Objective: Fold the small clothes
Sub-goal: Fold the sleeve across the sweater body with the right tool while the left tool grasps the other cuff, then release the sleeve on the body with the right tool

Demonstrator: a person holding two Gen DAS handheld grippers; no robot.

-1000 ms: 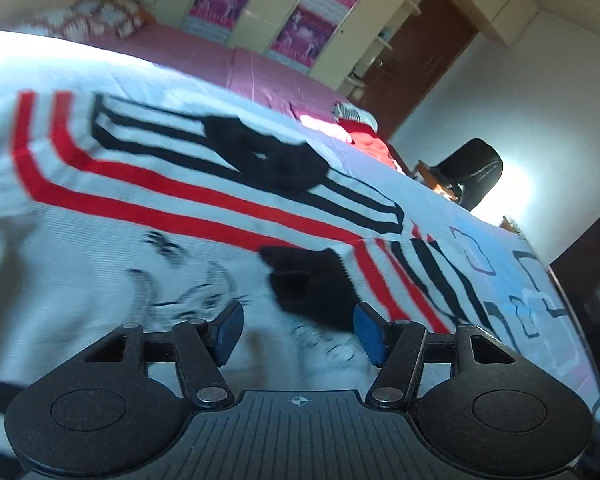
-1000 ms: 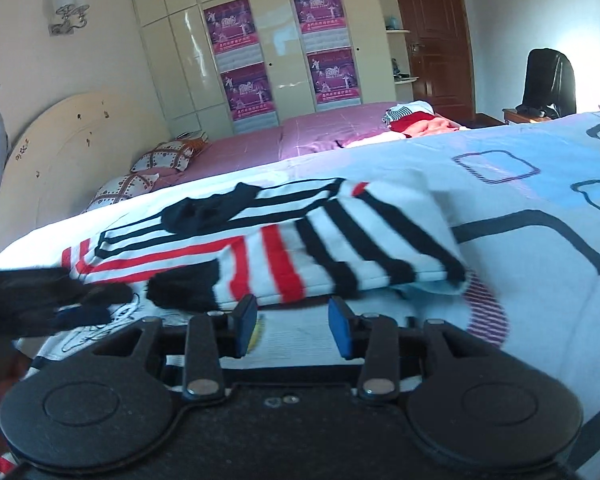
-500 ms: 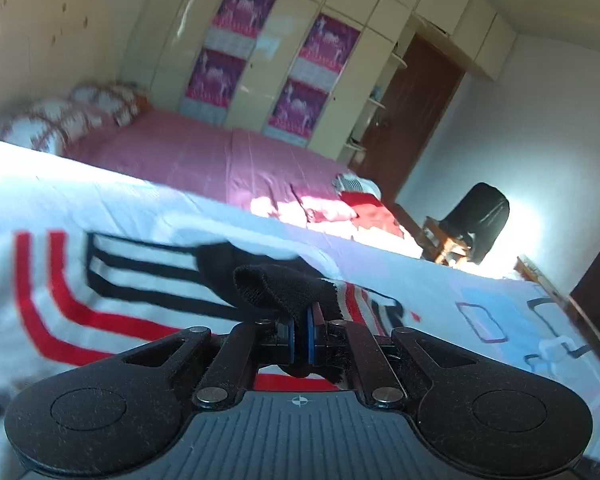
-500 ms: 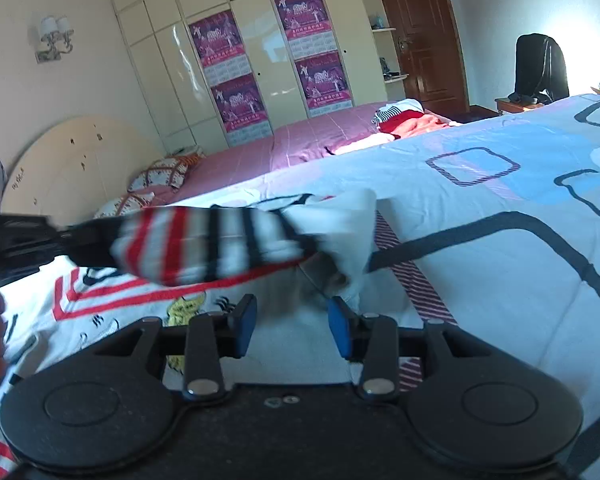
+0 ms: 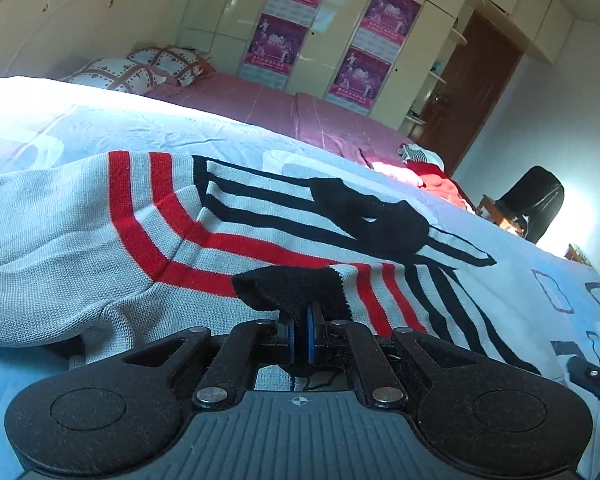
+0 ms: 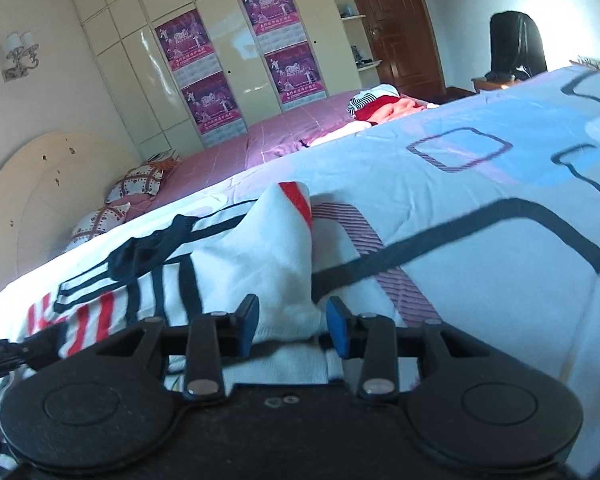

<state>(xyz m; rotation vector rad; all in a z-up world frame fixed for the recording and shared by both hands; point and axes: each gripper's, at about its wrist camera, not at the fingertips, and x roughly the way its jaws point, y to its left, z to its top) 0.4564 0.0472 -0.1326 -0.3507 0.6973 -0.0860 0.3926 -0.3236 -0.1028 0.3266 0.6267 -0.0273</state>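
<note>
Garment: one striped knit sweater (image 5: 100, 232), white with red and black bands, is lying on the bed (image 6: 480, 272) over its patterned cover; one sleeve is lying folded across the body.
Cuff: the black sleeve cuff (image 5: 292, 288) is sitting just above the sweater body.
Left gripper (image 5: 300, 338): its fingers are pressing closed on the black cuff; a second ago they were standing apart in front of it.
Right gripper (image 6: 292, 326): its fingers have just been closing, a white fold of the sweater is lying between them, and the pads are not yet pressing it.
Surroundings: two patterned pillows (image 5: 140, 68) are resting on the pink bed (image 5: 284, 112) behind; four purple posters (image 6: 240, 52) are hanging on the wardrobe doors.
</note>
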